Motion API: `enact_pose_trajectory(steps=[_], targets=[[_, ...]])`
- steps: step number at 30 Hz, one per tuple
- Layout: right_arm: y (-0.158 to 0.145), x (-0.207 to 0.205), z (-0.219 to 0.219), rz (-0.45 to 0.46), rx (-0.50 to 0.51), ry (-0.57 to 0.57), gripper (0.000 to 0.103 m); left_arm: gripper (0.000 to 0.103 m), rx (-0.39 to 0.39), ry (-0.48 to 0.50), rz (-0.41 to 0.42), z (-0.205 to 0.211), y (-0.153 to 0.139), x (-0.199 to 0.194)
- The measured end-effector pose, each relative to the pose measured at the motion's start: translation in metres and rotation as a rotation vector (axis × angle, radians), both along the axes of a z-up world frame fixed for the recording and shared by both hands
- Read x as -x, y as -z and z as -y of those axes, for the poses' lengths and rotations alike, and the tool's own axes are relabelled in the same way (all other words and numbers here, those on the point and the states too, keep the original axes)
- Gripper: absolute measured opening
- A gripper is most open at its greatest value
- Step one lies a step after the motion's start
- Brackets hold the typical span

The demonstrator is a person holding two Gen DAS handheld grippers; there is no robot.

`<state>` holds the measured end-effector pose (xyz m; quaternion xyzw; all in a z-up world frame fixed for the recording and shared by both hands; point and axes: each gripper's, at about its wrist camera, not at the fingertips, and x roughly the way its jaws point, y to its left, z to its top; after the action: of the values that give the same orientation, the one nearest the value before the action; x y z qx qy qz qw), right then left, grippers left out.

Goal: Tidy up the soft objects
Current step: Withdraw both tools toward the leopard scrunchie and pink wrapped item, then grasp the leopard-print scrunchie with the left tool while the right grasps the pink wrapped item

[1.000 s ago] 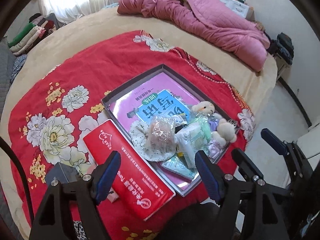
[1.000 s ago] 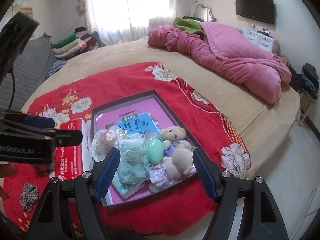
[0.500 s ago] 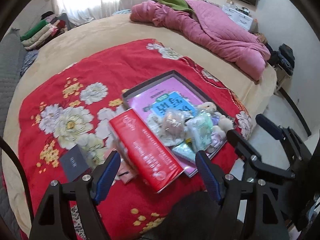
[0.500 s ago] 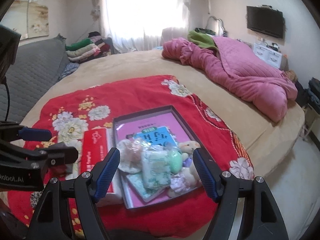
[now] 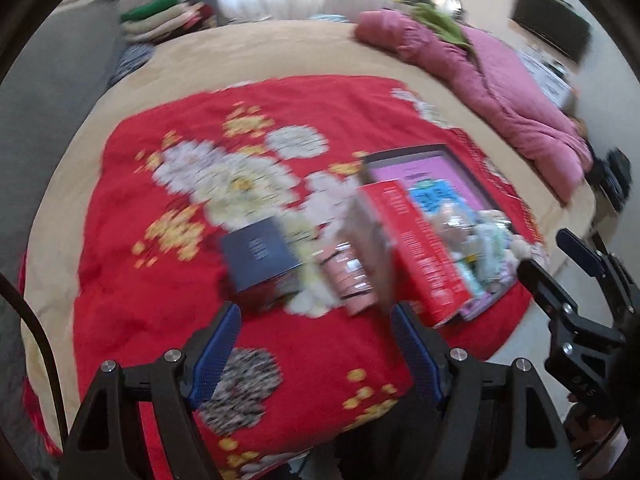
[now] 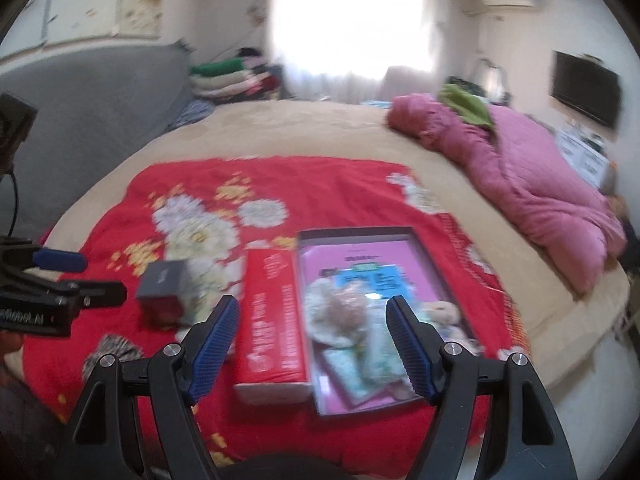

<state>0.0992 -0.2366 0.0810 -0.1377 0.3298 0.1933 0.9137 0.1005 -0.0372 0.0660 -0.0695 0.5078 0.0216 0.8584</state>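
Note:
A shallow dark-rimmed box (image 6: 360, 233) with a pink lining lies on the red flowered blanket (image 6: 320, 184). In it lie several soft items: a small teddy bear (image 6: 442, 312), wrapped packets (image 6: 344, 312) and tissue packs. The box also shows in the left wrist view (image 5: 412, 152). A red tissue pack (image 6: 272, 320) lies along its left side, also in the left wrist view (image 5: 416, 240). A black-and-white scrunchie (image 5: 244, 388) lies near the blanket's front, also in the right wrist view (image 6: 112, 350). My left gripper (image 5: 316, 352) and right gripper (image 6: 310, 348) are both open and empty, above the blanket's near edge.
A dark blue box (image 5: 260, 256) and a pink packet (image 5: 348, 280) lie left of the red pack. A crumpled pink quilt (image 6: 520, 176) lies at the bed's far right. Folded clothes (image 6: 228, 76) are stacked by the window. The bed's edge drops off at the right.
Both grippers have pulled back and swung left; both views are motion-blurred. The dark blue box and the scrunchie have come into view. Both grippers stay open.

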Motion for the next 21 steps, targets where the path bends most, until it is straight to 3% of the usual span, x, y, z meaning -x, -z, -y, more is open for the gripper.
enact_pose_trajectory(steps=[10, 15, 21], targets=[[0.058, 0.024, -0.09, -0.013, 0.222, -0.206, 0.077, 0.077, 0.032, -0.151, -0.119, -0.072, 0.065, 0.04], [0.094, 0.021, -0.115, -0.059, 0.299, -0.217, 0.077, 0.077, 0.158, -0.171, -0.196, -0.085, 0.11, 0.05], [0.119, 0.012, -0.127, -0.08, 0.362, -0.22, 0.077, 0.077, 0.208, -0.176, -0.255, -0.089, 0.146, 0.046]])
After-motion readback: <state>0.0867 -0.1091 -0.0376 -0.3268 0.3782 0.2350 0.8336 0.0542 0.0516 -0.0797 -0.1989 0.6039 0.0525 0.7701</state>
